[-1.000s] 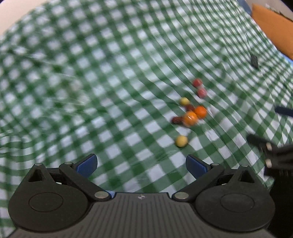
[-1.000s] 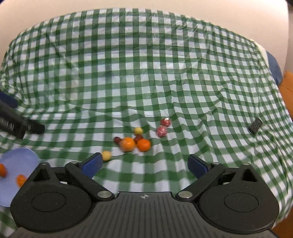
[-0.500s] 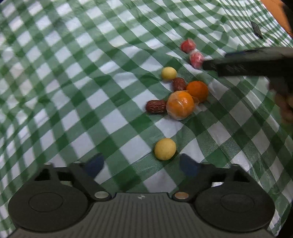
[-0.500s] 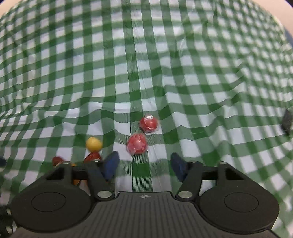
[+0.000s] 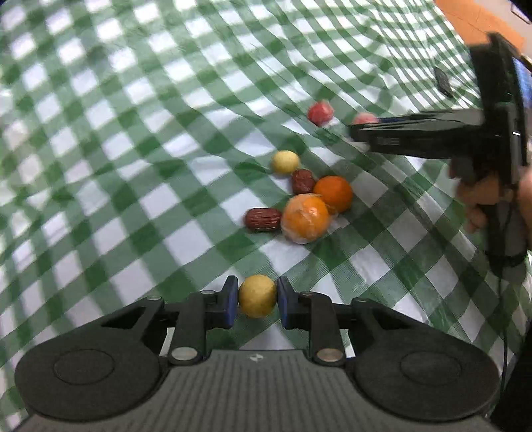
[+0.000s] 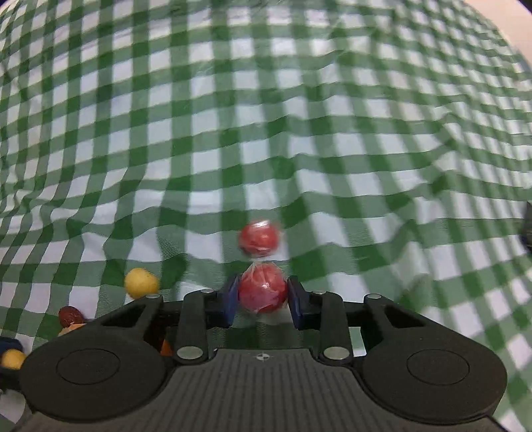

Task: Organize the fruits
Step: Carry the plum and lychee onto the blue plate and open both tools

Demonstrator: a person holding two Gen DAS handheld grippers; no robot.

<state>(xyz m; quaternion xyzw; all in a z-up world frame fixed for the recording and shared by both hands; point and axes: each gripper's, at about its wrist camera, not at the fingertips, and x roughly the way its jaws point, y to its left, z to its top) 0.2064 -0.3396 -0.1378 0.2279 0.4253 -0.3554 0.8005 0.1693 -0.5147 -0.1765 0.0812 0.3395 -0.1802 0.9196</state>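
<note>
My left gripper (image 5: 257, 298) is shut on a small yellow fruit (image 5: 256, 294) that rests on the green-checked cloth (image 5: 133, 166). In the right wrist view my right gripper (image 6: 262, 295) is closing its jaws, and the blue pads touch both sides of a red wrapped fruit (image 6: 262, 289). A second red fruit (image 6: 259, 237) lies just beyond it. Between the two grippers sit a wrapped orange (image 5: 306, 217), a bare orange (image 5: 333, 193), two dark red dates (image 5: 262, 219) and another yellow fruit (image 5: 285, 162).
A person's hand (image 5: 482, 196) holds the right gripper's handle at the right of the left wrist view. A small black object (image 5: 443, 81) lies on the wrinkled cloth at the far right. An orange surface (image 5: 478, 16) shows past the table's far corner.
Both grippers came down and forward to the fruit pile. The left jaws went from wide open to shut on the yellow fruit. The right jaws narrowed around the red wrapped fruit.
</note>
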